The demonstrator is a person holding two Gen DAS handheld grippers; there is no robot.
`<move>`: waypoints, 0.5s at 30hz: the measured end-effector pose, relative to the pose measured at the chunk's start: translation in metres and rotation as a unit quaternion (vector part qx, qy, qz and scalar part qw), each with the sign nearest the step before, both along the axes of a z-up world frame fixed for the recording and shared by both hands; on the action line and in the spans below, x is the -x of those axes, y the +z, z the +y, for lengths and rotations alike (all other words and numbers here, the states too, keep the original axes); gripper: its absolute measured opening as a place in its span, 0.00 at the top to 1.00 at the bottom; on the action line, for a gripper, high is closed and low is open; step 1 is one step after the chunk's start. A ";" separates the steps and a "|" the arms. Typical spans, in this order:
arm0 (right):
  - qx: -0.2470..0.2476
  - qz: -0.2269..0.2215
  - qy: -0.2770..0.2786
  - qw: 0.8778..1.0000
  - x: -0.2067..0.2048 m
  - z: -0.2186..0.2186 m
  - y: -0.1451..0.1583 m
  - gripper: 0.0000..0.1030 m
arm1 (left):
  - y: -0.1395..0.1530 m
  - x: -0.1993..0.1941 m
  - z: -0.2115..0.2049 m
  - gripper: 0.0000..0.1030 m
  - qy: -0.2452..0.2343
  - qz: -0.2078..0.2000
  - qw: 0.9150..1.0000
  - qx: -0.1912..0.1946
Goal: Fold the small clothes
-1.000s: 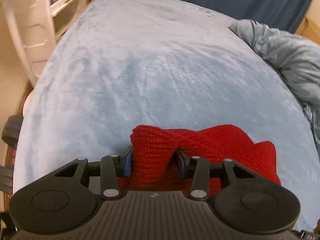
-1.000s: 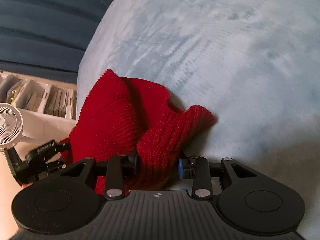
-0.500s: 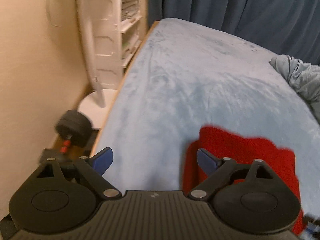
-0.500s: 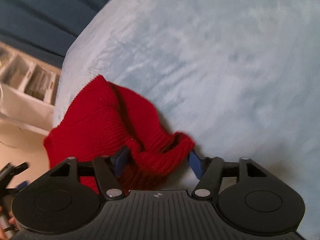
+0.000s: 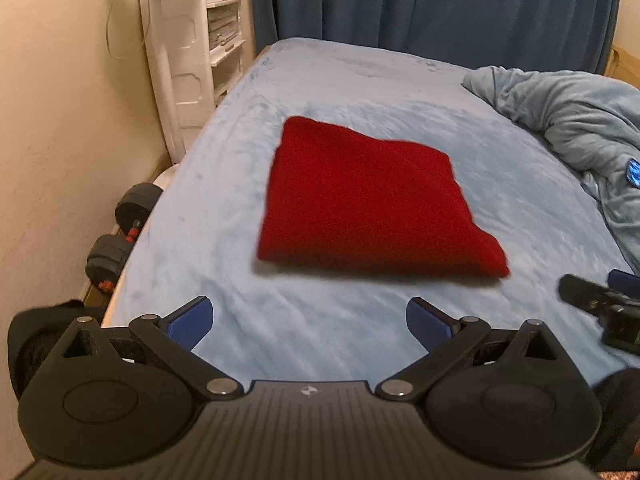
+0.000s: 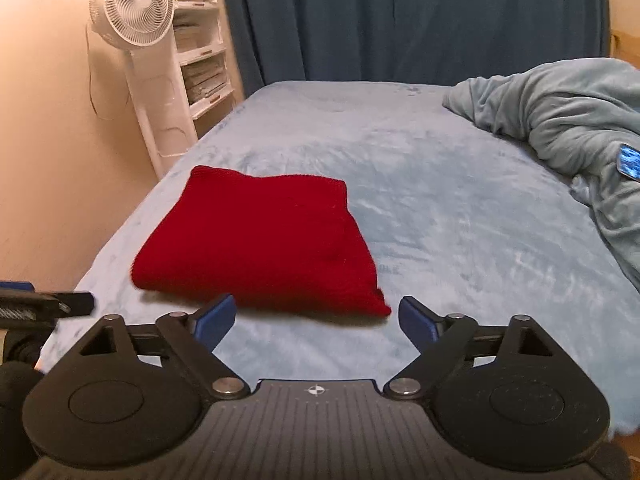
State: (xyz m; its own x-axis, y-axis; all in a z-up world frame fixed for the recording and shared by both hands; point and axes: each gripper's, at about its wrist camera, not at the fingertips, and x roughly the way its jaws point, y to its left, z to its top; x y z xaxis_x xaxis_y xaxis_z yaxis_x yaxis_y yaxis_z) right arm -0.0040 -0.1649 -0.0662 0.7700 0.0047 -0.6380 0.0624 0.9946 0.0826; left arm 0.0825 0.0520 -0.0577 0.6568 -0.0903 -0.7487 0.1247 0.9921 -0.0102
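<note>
The right claw (image 6: 316, 320), jaws spread wide, hangs just short of the folded red knit (image 6: 260, 240) on the bed (image 6: 460, 220).

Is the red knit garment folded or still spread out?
Folded: the red knit garment lies as a compact, layered rectangle on the light blue blanket, untouched by either gripper.

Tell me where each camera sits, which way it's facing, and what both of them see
Left wrist: on the left gripper, facing up the bed; open fingers, right gripper at right.
Right wrist: on the right gripper, same direction; open fingers, left gripper at left.
Shared: folded red knit, fan, curtain, rumpled blanket.
</note>
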 end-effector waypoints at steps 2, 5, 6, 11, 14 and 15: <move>0.003 0.010 0.002 1.000 0.007 0.003 -0.001 0.13 | -0.003 0.010 -0.009 0.00 0.004 0.004 1.000 -0.007; 0.009 0.006 0.008 1.000 0.011 0.007 0.001 0.13 | -0.005 0.017 -0.012 0.00 0.019 0.014 1.000 -0.005; 0.016 0.004 0.009 1.000 0.011 0.012 0.002 0.13 | -0.004 0.016 -0.012 0.00 0.026 0.015 1.000 -0.005; 0.023 -0.005 0.023 0.999 0.017 0.021 0.009 0.13 | 0.013 0.022 -0.019 0.00 0.035 -0.011 0.998 -0.047; 0.022 -0.002 0.022 1.000 0.017 0.027 0.010 0.13 | 0.019 0.025 -0.020 0.00 0.035 -0.017 0.998 -0.058; 0.023 -0.002 0.023 0.999 0.017 0.028 0.010 0.13 | 0.020 0.025 -0.019 0.00 0.035 -0.016 0.998 -0.053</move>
